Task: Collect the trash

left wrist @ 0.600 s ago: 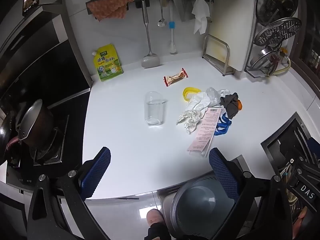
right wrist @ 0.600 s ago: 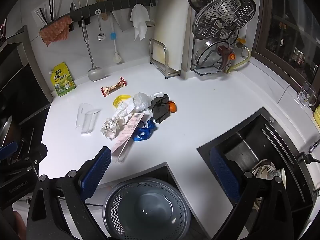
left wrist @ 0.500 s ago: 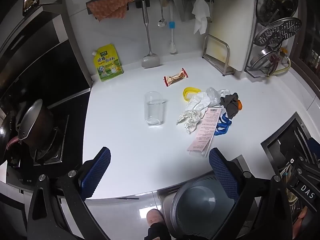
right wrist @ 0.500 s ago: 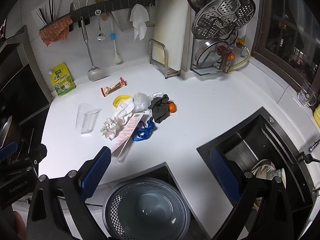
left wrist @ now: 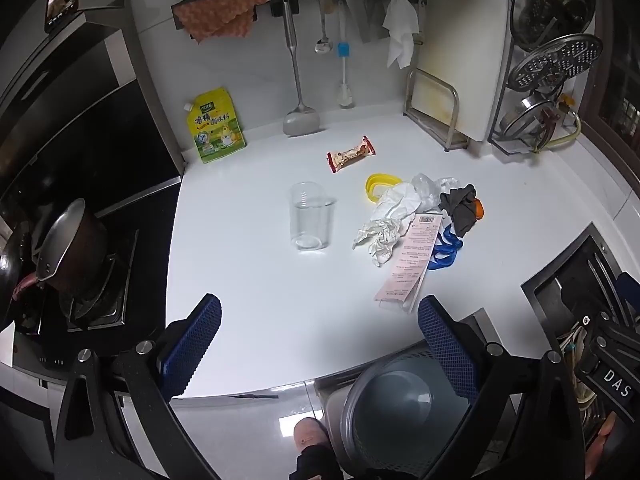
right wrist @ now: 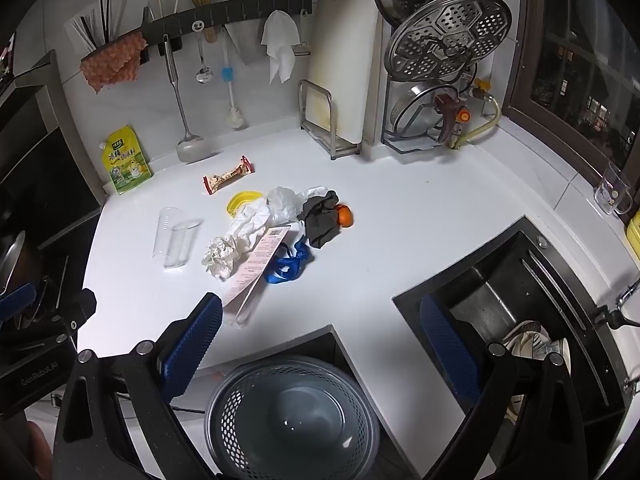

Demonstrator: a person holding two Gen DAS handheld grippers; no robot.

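- While both tools hang above the near edge of the white worktop [left wrist: 256,280], nothing sits between either pair of blue pads.
- Far left, a pot [left wrist: 68,248] stands on the stove, and a yellow-green pouch [left wrist: 215,126] leans against the back wall.
- The left tool [left wrist: 319,344] has its jaws spread wide and empty, pointing down toward the worktop.
- A clear plastic cup [left wrist: 311,216] stands upright just left of the trash, apart from it.
- Behind the cup, a snack wrapper [left wrist: 351,154] lies alone near the wall.
- The trash sits in a loose heap at mid-worktop: a yellow ring [right wrist: 243,201], crumpled white paper [right wrist: 224,256], a thin plastic bag [right wrist: 284,202], a long pink receipt [right wrist: 258,266], a blue strap [right wrist: 286,268], a dark grey cloth [right wrist: 320,220], and a small orange thing [right wrist: 345,215], perhaps a piece of fruit, touching the cloth.
- A grey perforated bin [right wrist: 292,416] stands below the worktop's front edge, empty as far as its inside shows.
- The right tool [right wrist: 320,344] is also wide open, holding nothing.
- Far right, a dark sink [right wrist: 516,292] is set into the worktop.
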